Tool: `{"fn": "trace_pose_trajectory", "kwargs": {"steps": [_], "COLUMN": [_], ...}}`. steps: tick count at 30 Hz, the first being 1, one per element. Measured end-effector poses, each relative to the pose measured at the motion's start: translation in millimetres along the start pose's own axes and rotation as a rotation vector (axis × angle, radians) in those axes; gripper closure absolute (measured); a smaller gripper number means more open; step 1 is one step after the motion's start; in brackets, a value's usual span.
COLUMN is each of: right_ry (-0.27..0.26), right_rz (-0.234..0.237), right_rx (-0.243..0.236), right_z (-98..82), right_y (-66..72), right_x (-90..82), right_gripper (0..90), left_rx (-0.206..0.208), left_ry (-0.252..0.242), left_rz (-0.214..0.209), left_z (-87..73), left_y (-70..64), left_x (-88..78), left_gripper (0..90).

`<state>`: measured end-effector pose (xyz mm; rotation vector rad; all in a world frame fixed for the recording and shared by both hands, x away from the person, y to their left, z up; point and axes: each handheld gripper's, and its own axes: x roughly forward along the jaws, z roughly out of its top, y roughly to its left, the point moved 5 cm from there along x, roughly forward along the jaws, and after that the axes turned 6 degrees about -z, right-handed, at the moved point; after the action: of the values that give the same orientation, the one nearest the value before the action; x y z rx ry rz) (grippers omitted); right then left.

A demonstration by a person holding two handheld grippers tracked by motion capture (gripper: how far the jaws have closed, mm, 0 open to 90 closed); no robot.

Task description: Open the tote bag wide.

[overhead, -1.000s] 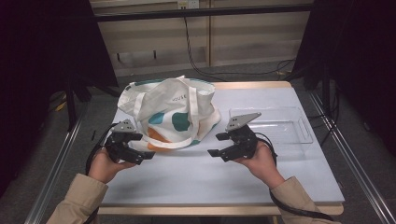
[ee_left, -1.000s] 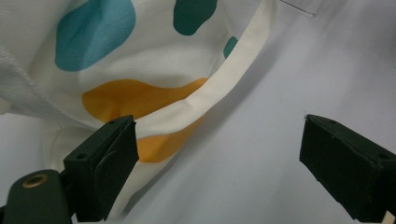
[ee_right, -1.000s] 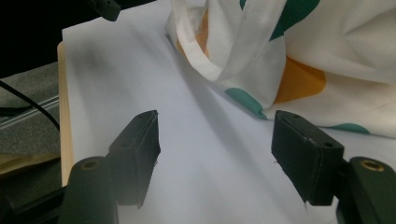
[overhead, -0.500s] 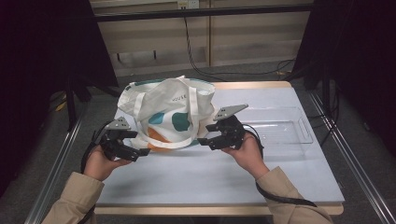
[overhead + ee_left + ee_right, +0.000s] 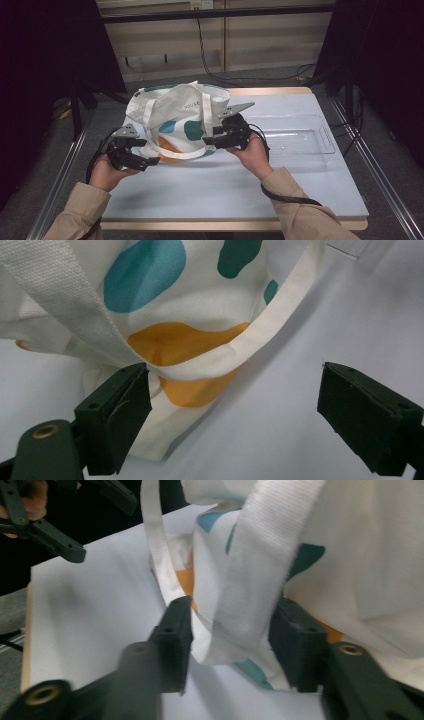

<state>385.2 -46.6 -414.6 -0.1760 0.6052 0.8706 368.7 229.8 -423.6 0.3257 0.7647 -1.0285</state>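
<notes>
A white cloth bag (image 5: 175,117) with teal and orange blotches stands slumped at the centre of the high view, on the far left part of the pale table (image 5: 210,190). What lies inside it cannot be seen.

The right gripper (image 5: 212,141) is at the bag's right flank, just right of centre. Its jaws have just been closing, with a white strap (image 5: 260,570) and a fold of cloth between them. In the right gripper view the strap hangs down the middle of the frame between the two black jaws; whether they press it yet is not clear.

The left gripper (image 5: 150,161) sits at the lower left of the bag, its jaws wide. In the left gripper view, the other strap (image 5: 240,352) loops across just above the left jaw, and an orange blotch shows behind it.

A clear plastic tray (image 5: 300,135) lies right of the bag; nothing is visible in it.
</notes>
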Motion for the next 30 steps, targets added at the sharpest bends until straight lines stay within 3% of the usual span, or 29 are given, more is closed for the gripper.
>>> {"fn": "trace_pose_trajectory", "kwargs": {"steps": [3, 8, 9, 15, 19, 30], "right_ry": [0.003, 0.014, 0.017, 0.035, 0.043, 0.070], "right_rz": [0.009, 0.030, 0.047, 0.073, 0.067, 0.058], "right_rx": [-0.028, -0.033, -0.046, -0.048, -0.048, -0.018], "right_z": [1.7, 0.4, -1.5, -11.3, -19.5, -49.1], "right_y": [2.7, 4.1, 5.2, 8.9, 9.5, 7.0], "right_x": [2.1, 1.3, -1.2, -11.0, -17.8, -30.4], "right_gripper": [69.3, 77.1, 83.2, 86.4, 86.5, 86.6], "left_rx": [0.006, 0.005, 0.020, 0.034, 0.025, 0.052], "left_ry": [0.002, -0.016, -0.008, -0.002, -0.008, -0.013], "left_rz": [0.003, -0.001, -0.003, -0.002, -0.004, 0.001], "left_z": [1.4, 6.4, 9.0, 16.4, 19.9, 33.7], "left_y": [-0.6, -2.1, -3.4, -9.8, -12.9, -25.4], "left_x": [-1.7, -2.4, -2.9, -0.2, 1.0, 5.4], "left_gripper": [13.7, 13.7, 13.7, 13.7, 12.9, 11.0]}}
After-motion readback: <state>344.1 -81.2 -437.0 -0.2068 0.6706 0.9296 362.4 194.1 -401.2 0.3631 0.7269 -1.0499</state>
